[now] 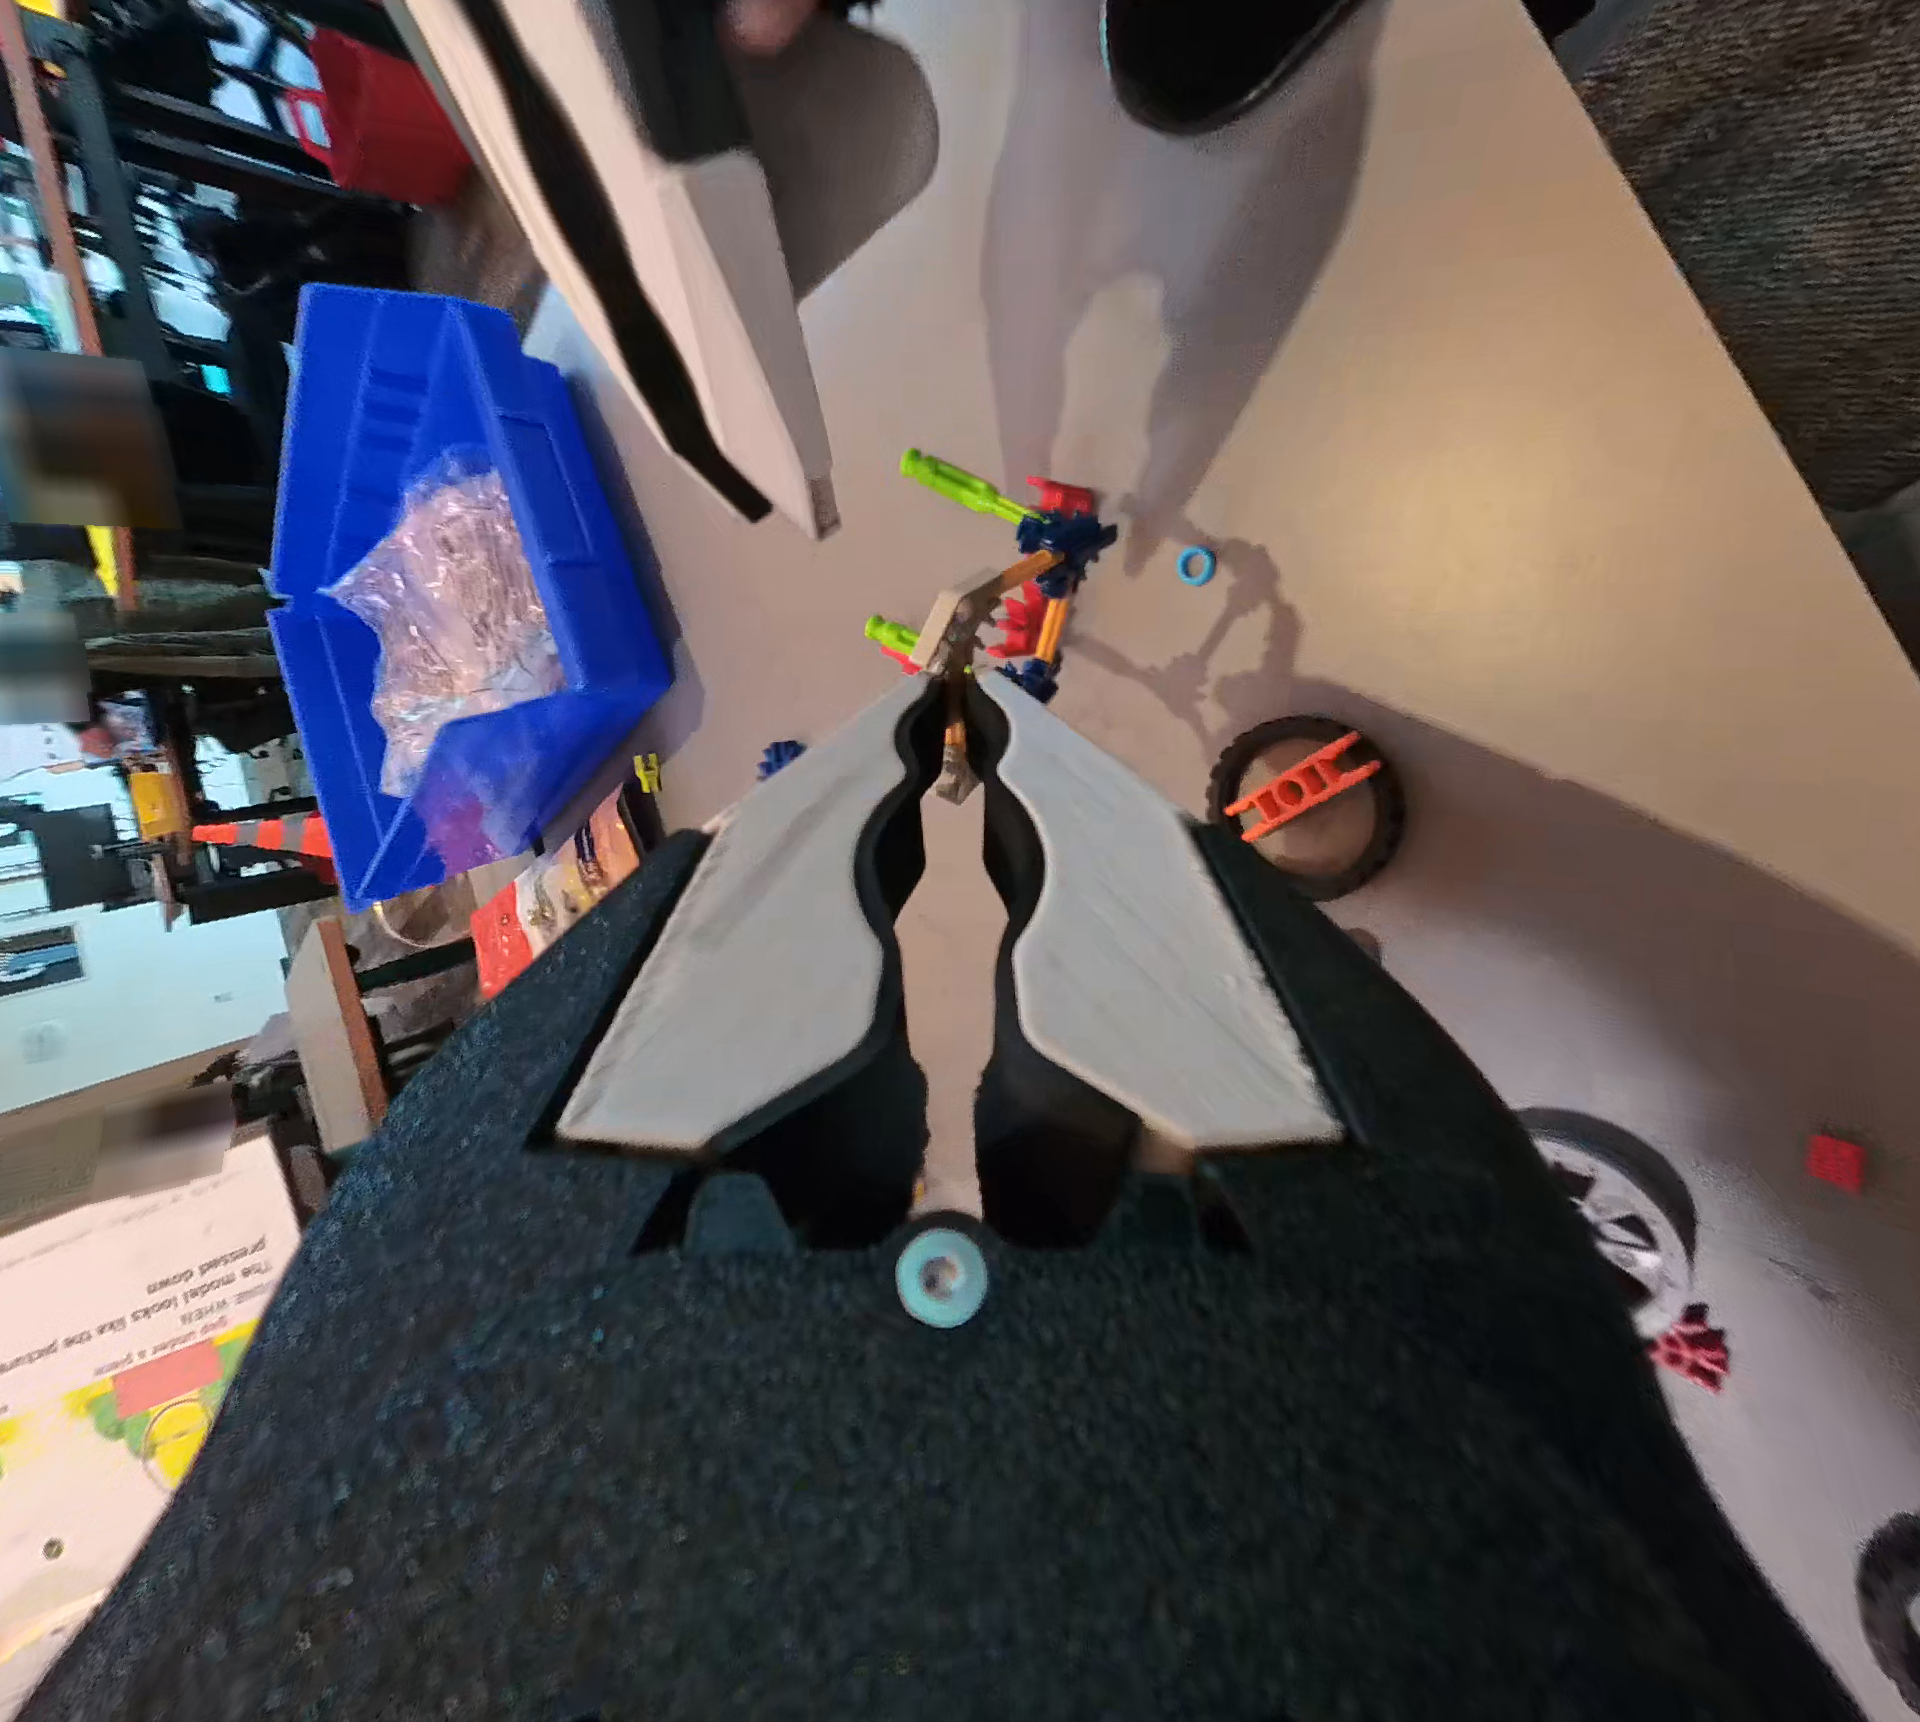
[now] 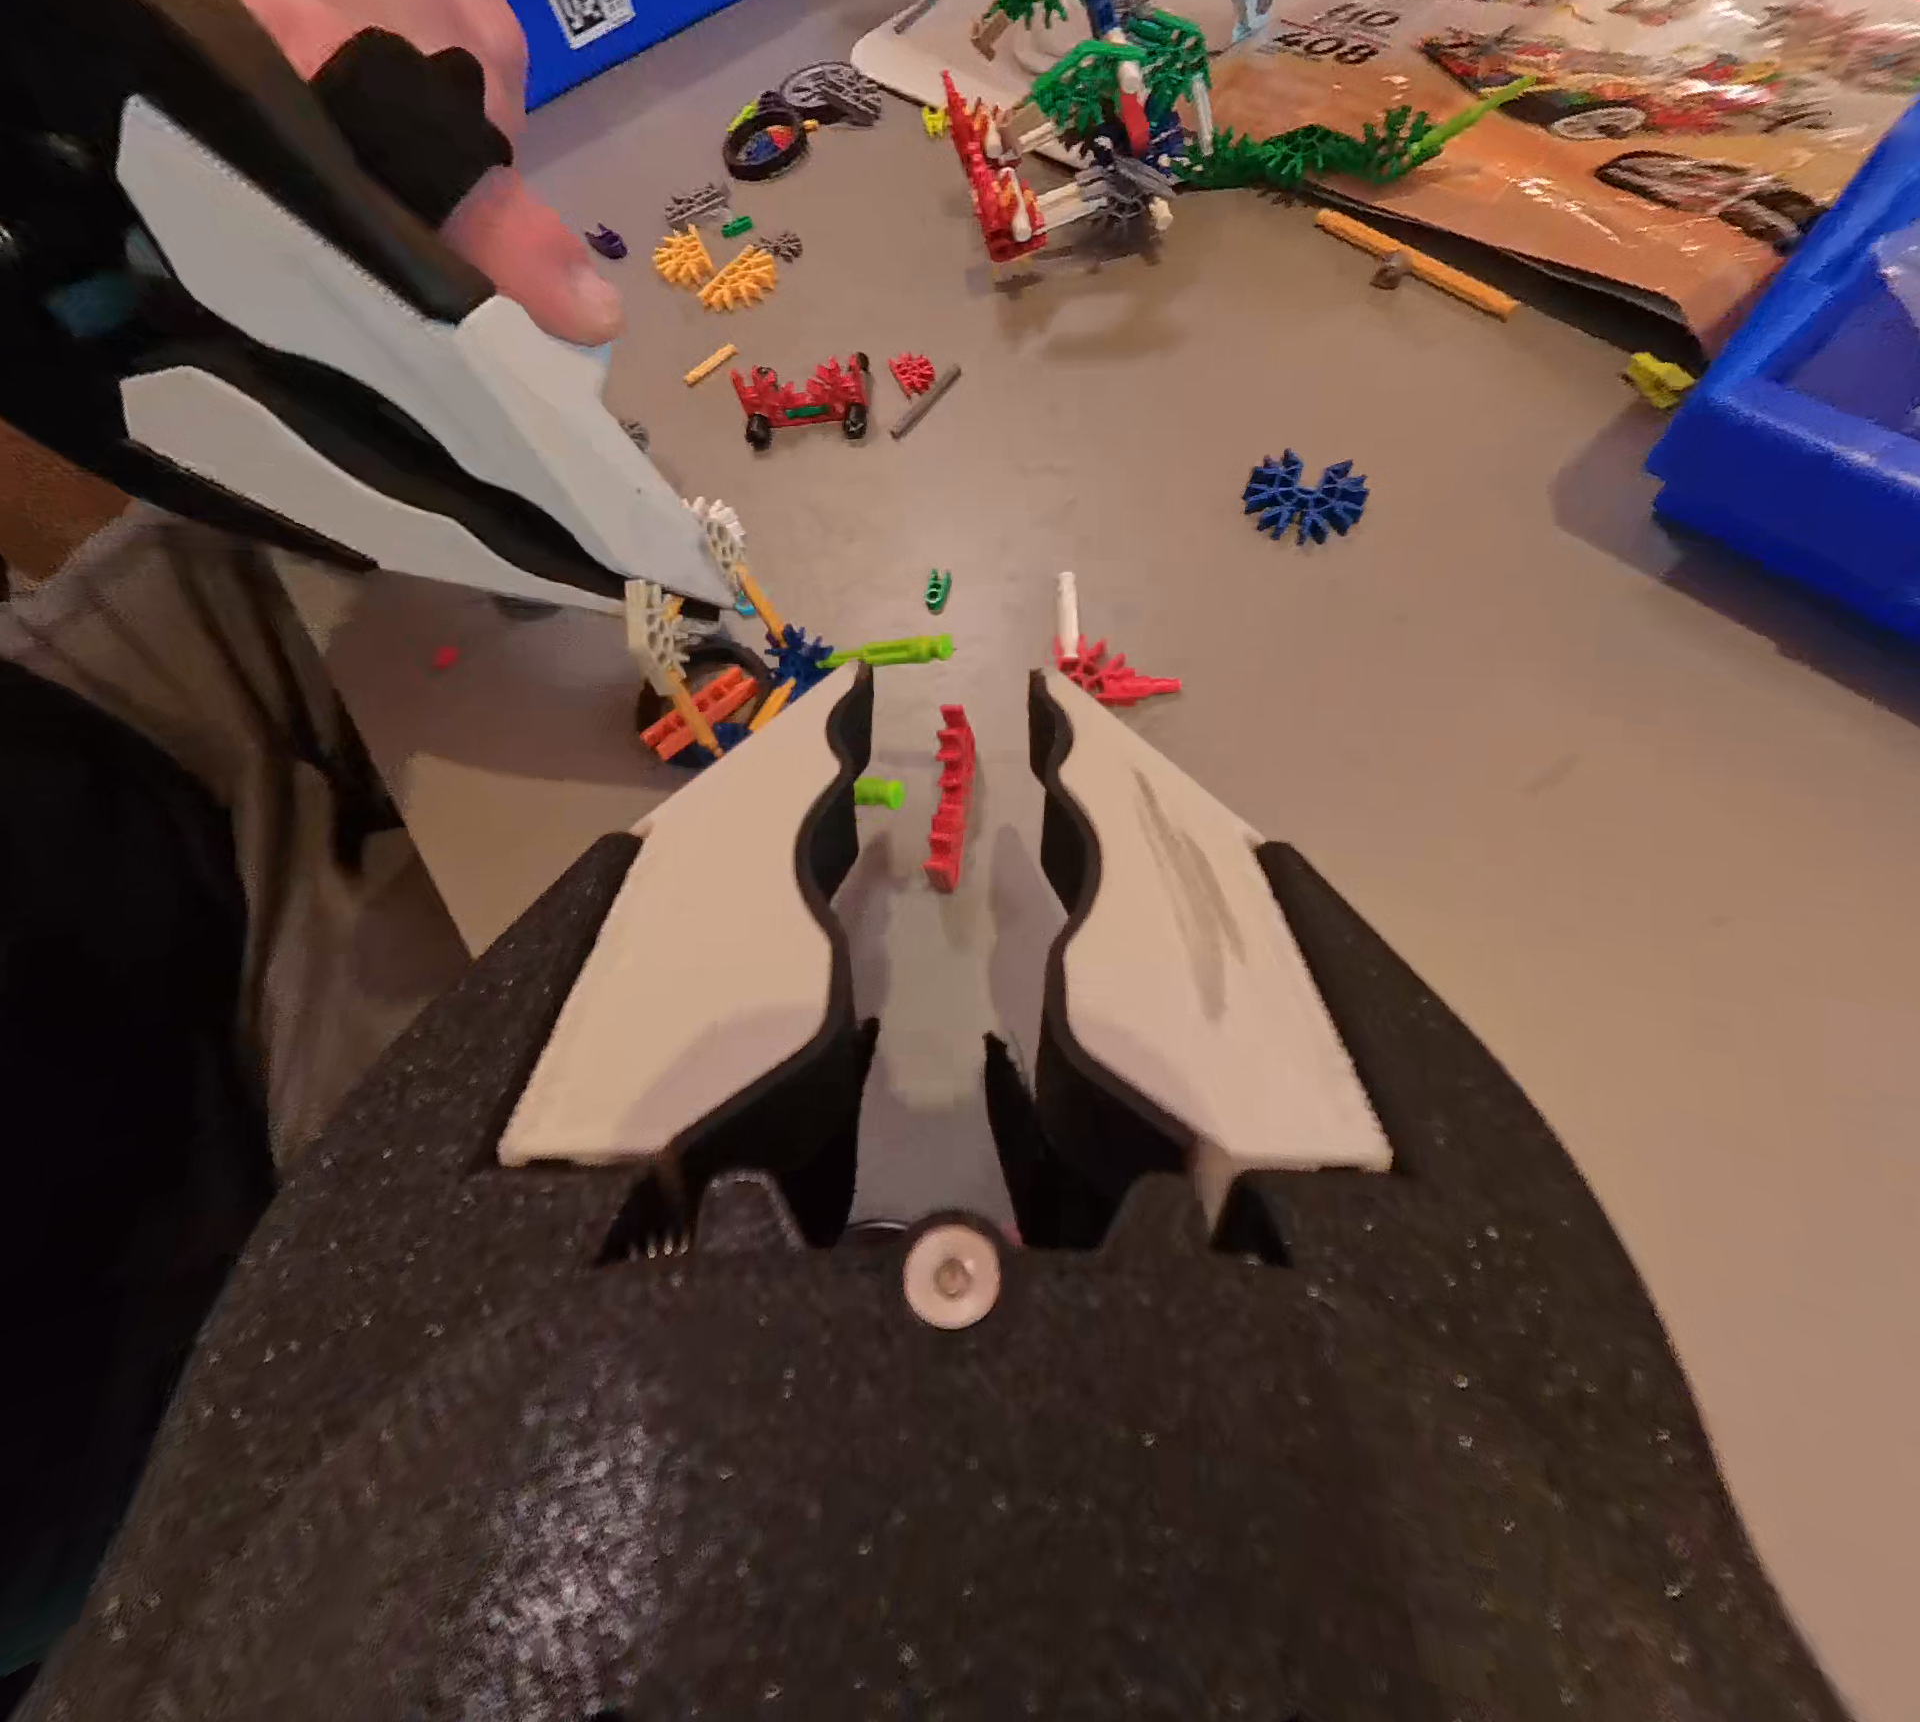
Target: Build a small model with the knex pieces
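Fingers of the left gripper are pressed nearly together, pinching a small rod-and-connector toy assembly by an orange plastic rod with a pale grey-white snowflake connector at the tips. It sits just above the beige tabletop, near its front edge. The right gripper hangs over the tabletop with its fingers spread and nothing between the pads; a red toothed plastic connector strip lies on the tabletop in the gap below, and a lime-green plastic rod lies just beyond the left fingertip.

The pinch looks thin: only the very tips grip a slim rod, so, as I judge it, any twist could let the assembly swivel or slip out, and its press-fit joints might pop apart if the other fingers push sideways. A black rubber toy tyre with an orange plastic hub lies close by and could be knocked and roll.

From the left wrist view, the held rod's long axis runs roughly along the fingers, pointing away from the camera, with the blue and red connectors at the far end. Motion blur hides finer detail.
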